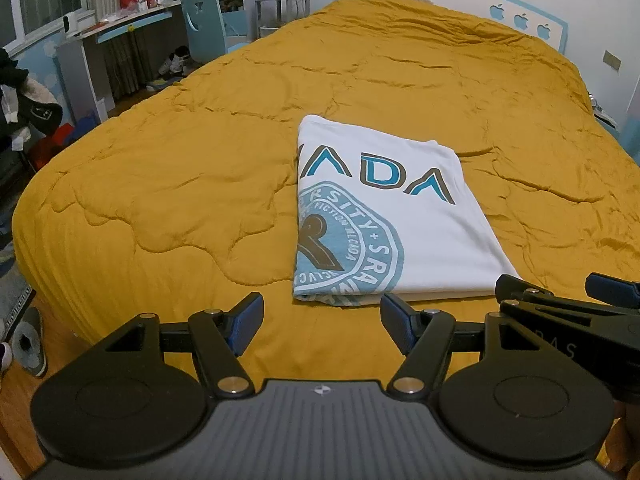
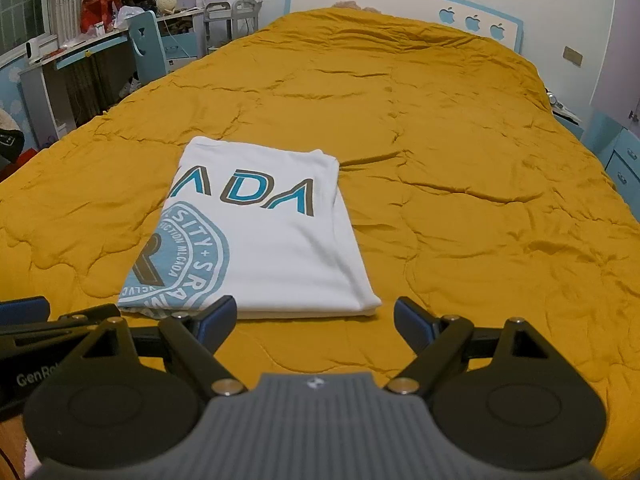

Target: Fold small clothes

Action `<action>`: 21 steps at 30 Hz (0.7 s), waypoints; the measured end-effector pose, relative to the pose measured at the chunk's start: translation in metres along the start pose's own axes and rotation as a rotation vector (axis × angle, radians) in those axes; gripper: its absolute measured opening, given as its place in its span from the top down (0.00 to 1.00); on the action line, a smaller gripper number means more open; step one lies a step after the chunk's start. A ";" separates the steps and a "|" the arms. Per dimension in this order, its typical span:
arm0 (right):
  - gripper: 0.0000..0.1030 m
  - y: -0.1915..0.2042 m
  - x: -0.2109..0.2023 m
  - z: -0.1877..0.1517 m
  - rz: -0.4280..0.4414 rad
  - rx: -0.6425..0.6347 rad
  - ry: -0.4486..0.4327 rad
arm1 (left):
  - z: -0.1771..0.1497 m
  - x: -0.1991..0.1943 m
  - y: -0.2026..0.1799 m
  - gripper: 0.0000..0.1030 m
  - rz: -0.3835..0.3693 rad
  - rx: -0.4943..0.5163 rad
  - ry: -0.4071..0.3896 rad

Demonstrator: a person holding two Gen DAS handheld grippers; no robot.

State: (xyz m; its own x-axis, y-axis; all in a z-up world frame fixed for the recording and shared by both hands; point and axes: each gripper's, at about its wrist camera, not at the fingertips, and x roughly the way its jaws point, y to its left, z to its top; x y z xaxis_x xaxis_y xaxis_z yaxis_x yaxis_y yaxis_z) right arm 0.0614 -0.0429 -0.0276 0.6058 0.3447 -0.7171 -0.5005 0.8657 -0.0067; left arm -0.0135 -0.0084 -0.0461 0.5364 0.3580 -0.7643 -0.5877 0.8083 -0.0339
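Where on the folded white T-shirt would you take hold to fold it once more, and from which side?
Grip the white T-shirt at its two near corners, coming from the near edge that faces both tools. That edge lies flat and stacked on the yellow quilt, closest to the open left tool and open right tool, so probably each can pinch all layers.

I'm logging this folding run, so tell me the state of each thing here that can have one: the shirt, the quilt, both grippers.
white T-shirt: folded into a flat rectangle, print up, lying on the quilt, not gripped.
mustard quilt: spread over the bed, lightly wrinkled.
left gripper: open, empty, short of the shirt's near edge.
right gripper: open, empty, at the shirt's near edge.
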 end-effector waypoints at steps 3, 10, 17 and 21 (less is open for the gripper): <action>0.21 -0.001 -0.001 -0.001 0.001 0.006 -0.001 | 0.002 0.000 -0.001 0.24 0.000 0.007 -0.006; 0.21 -0.001 -0.001 -0.001 -0.007 0.007 0.004 | 0.003 0.001 0.000 0.24 -0.009 0.009 0.000; 0.21 0.000 -0.003 -0.001 -0.012 0.005 0.002 | 0.003 0.002 0.002 0.24 -0.013 0.012 -0.003; 0.21 0.000 -0.003 -0.001 -0.012 0.004 0.006 | 0.004 0.003 0.001 0.24 -0.007 0.019 -0.002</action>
State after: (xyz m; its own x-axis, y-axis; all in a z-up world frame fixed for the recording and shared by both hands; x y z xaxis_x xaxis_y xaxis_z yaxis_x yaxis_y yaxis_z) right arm 0.0586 -0.0440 -0.0265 0.6083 0.3318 -0.7210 -0.4907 0.8712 -0.0130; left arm -0.0104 -0.0044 -0.0460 0.5419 0.3530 -0.7627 -0.5723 0.8196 -0.0272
